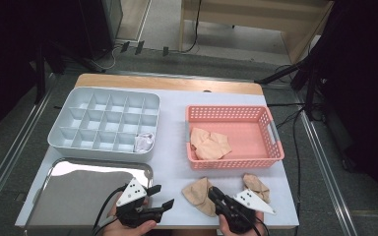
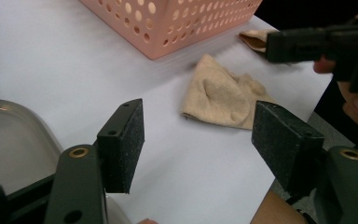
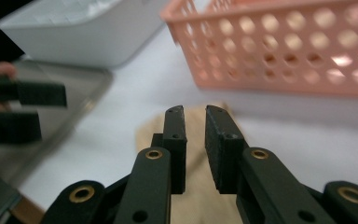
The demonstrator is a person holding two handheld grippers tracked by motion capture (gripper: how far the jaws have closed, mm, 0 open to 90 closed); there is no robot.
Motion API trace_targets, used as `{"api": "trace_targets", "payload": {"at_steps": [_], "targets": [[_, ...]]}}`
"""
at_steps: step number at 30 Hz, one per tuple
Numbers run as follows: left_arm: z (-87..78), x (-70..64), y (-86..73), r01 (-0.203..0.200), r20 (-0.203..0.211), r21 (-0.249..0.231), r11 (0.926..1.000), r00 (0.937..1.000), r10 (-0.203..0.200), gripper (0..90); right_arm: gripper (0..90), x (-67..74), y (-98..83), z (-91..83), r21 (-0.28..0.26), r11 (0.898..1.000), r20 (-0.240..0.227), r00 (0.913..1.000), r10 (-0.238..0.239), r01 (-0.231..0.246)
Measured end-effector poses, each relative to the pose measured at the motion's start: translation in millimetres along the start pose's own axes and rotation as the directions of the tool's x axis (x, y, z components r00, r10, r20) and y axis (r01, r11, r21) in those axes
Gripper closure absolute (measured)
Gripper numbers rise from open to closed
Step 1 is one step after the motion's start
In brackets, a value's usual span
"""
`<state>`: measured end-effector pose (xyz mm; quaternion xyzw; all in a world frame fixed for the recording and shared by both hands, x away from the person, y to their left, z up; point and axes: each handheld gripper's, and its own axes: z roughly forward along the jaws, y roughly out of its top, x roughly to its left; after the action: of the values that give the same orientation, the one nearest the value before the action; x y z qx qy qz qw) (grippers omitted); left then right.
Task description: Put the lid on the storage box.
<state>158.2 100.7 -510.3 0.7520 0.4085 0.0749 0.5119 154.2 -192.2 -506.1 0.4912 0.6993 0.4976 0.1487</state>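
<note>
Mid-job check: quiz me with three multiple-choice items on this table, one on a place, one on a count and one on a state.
1. Where does the white bundle lie?
A. in the pink basket
B. in the near right corner compartment of the grey divided box
C. on the metal tray

2. How many beige cloths lie on the table outside the basket?
A. none
B. two
C. four

3. How does the left gripper stand?
A. open, nothing between its jaws
B. shut on a cloth
C. shut on the basket rim

Answers:
1 B: the white bundle sits in the corner cell of the grey divided box nearest the pink basket.
2 B: the beige cloths lie in front of the basket, one at and one at.
3 A: the left gripper has its pads wide apart over bare table in its own view.
</note>
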Motion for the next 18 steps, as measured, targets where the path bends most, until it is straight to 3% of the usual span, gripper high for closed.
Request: {"api": "trace_targets", "payload": {"at_steps": [5,9,11,15,18], "targets": [[12.4,-15.4,-1.6,-0.031,0.001,0.016,0.9994,0.9995,0.031,50.5,76.6,-7.3,-20.7,-16.9,0.029,0.999,0.078,0.9969,0.013,-0.015],[20.8,-24.6,-2.4,-0.056,-0.013,0.024,0.9982,0.9983,0.056,58.9,76.9,-6.4,-26.1,-16.7,0.02,0.999,0.073,0.9968,0.031,-0.032],[27.3,-31.1,-2.2,-0.076,-0.013,0.032,0.9966,0.997,0.076,60.0,75.8,-1.0,-24.5,-12.4,0.027,1.0,0.095,0.9954,-0.006,0.003],[40.8,-43.0,-1.6,-0.095,-0.016,0.046,0.9944,0.9953,0.096,61.7,71.9,-3.1,-26.2,-11.2,0.016,0.998,0.149,0.9875,0.052,-0.055],[52.7,-50.1,-2.0,-0.106,-0.029,0.061,0.9925,0.9938,0.108,62.8,68.7,-6.8,-31.4,-13.2,0.028,0.997,0.155,0.9854,0.069,-0.075]]}}
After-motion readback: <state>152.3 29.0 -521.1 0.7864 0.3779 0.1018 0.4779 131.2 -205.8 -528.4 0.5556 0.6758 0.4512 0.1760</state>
